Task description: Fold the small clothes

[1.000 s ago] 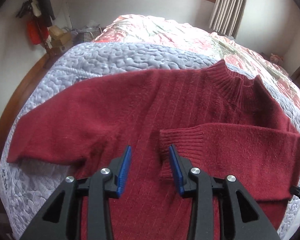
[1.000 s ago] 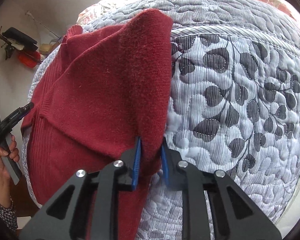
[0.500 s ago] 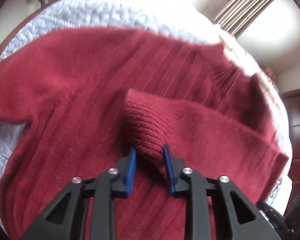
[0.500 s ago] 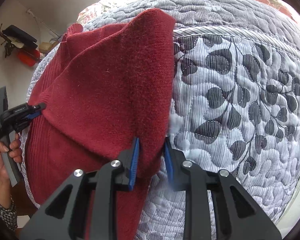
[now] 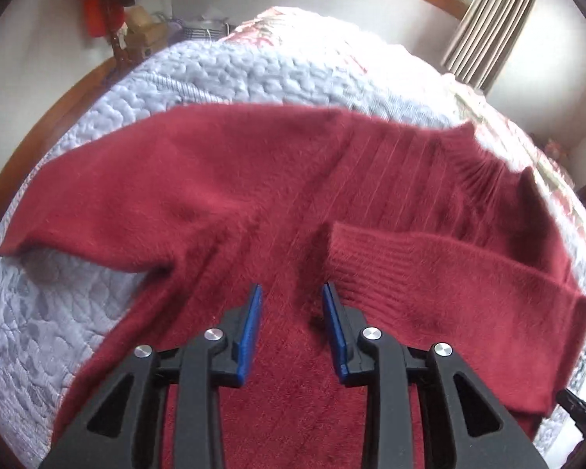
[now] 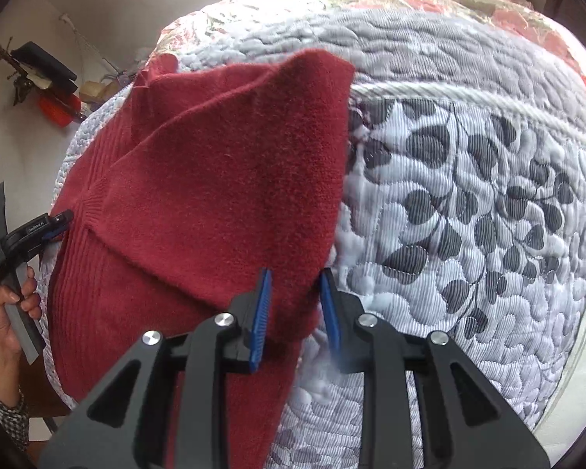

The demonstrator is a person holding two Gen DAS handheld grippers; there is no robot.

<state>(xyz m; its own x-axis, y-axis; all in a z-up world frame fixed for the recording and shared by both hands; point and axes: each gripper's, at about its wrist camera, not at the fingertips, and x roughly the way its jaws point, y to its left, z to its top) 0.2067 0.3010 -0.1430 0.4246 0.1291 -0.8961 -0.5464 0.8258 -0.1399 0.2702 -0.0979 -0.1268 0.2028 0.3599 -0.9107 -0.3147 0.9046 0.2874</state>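
Sweater (image 5: 277,203) flat on quilted bed cover (image 5: 222,78), right sleeve (image 5: 441,273) folded across chest. Left gripper (image 5: 291,312) just let cuff go, jaws now apart, empty. Right gripper (image 6: 295,293) also spread since half-second ago, fold edge loose between pads. Sleeve fold looks placed; left sleeve (image 5: 97,203) next.

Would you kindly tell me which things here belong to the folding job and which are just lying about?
Job: dark red knitted sweater; left gripper; right gripper.

Lying about: grey quilted leaf-print bedspread; beige pleated curtain; cardboard boxes by the wall.
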